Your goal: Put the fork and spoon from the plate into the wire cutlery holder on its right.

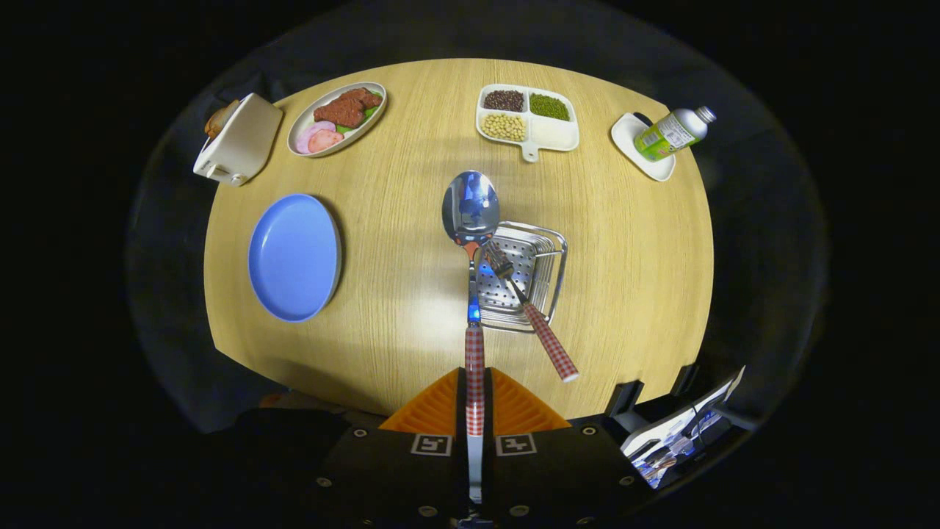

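We see the hand-held gripper (pixel 475 400) pinching the spoon (pixel 471 220); just ahead, the fork (pixel 540 327) leans in the wire cutlery holder (pixel 547 275).

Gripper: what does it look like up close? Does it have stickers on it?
The gripper has a dark, flat body dotted with small round screws. Two square black-and-white markers, like little stickers, sit side by side near the front. Its two jaws are wedge-shaped with ribbed, stepped surfaces, and both press on the spoon handle.

fork (pixel 540 323) leans in wire holder (pixel 547 253) — partly blocked
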Demonstrator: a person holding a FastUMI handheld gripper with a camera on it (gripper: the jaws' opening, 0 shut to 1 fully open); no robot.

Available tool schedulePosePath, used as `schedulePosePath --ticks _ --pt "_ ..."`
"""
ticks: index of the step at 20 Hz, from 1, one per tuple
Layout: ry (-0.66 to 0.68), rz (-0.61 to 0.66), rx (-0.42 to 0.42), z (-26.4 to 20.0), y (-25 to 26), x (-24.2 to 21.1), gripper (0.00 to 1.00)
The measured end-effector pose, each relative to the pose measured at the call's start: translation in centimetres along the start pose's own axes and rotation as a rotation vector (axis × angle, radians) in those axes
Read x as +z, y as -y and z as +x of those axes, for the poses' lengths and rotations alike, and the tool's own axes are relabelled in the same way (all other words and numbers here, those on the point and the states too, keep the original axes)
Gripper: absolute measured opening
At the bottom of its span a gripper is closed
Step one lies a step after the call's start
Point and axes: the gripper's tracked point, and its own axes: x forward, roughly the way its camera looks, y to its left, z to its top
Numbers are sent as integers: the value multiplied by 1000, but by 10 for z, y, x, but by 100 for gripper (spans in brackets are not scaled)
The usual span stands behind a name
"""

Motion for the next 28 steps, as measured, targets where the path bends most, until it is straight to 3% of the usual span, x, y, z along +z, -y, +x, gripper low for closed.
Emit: schedulePosePath --ticks 10,18,28 --pt "-268 -80 -2 12 36 -24 8" --pt "-475 -119 63 14 36 -11 8" --pt "-558 -100 95 18 34 9 9"
